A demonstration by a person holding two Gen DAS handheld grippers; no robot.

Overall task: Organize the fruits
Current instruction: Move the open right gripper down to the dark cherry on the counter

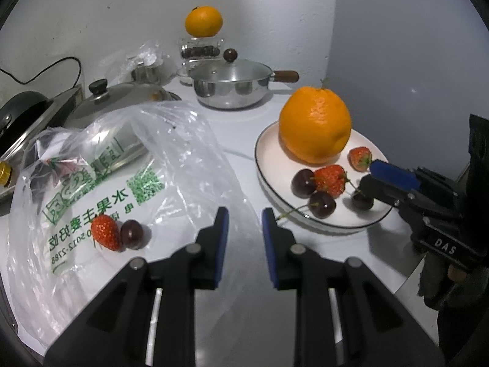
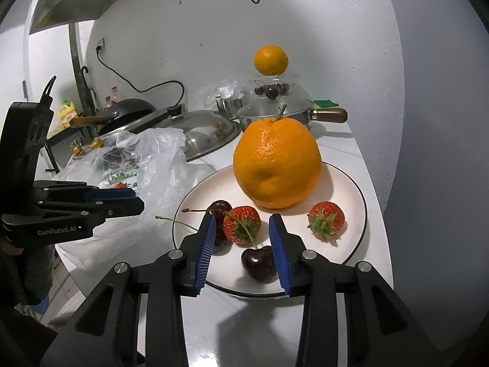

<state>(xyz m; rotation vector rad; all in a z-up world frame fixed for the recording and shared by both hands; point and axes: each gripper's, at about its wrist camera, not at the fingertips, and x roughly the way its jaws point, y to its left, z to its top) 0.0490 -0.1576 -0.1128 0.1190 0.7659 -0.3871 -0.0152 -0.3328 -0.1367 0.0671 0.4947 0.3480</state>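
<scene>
A white plate (image 2: 351,202) carries a big orange (image 2: 276,165), two strawberries (image 2: 241,224) and several dark cherries. One cherry (image 2: 259,263) lies on the plate between the parted pads of my right gripper (image 2: 243,218); the left pad stands clear of it. From the left wrist view this gripper (image 1: 366,174) reaches over the plate's (image 1: 269,153) near right rim. My left gripper (image 1: 244,214) is shut on the edge of a clear plastic bag (image 1: 122,168), which holds a strawberry (image 1: 105,232) and a cherry (image 1: 132,234).
A steel pot (image 1: 232,88) with a glass lid stands behind the plate, a large pan lid (image 1: 116,104) behind the bag. A second orange (image 1: 203,21) tops a glass container by the wall. The counter edge (image 2: 379,214) runs just right of the plate.
</scene>
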